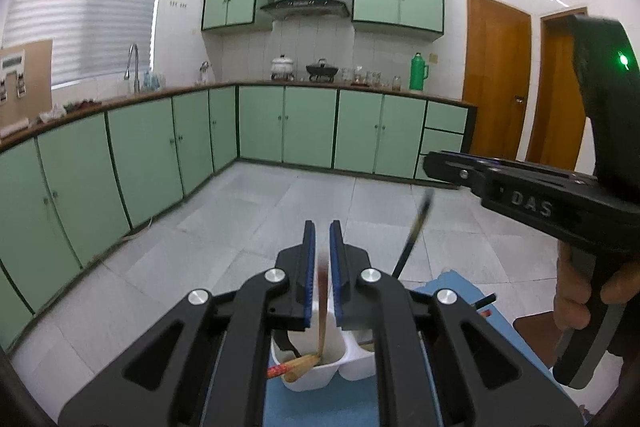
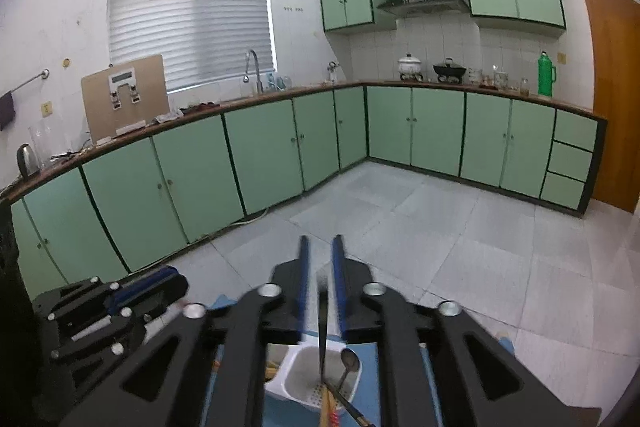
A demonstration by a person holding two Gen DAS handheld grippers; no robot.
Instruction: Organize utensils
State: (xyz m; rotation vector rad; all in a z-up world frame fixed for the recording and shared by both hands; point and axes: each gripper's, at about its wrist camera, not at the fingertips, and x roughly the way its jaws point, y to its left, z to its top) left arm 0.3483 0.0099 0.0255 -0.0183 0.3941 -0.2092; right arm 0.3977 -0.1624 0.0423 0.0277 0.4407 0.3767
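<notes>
my left gripper (image 1: pixel 322 259) is clamped on a wooden chopstick (image 1: pixel 322 311), its tip down in the left compartment of the white utensil caddy (image 1: pixel 316 373) at bottom centre, so it drops in upright. my right gripper (image 2: pixel 321 267) pinches a dark chopstick (image 2: pixel 322 331) whose tip is inside the perforated compartment (image 2: pixel 308 383), beside a metal spoon (image 2: pixel 349 363). both tools are angled down so each utensil should slide into its own section. caddy rests on a blue mat (image 1: pixel 452 287).

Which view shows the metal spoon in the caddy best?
The right wrist view: the metal spoon stands bowl-up in the white caddy, unobstructed below the right gripper. In the left wrist view, the gripper linkage hides that compartment, so no spoon is discernible.
</notes>
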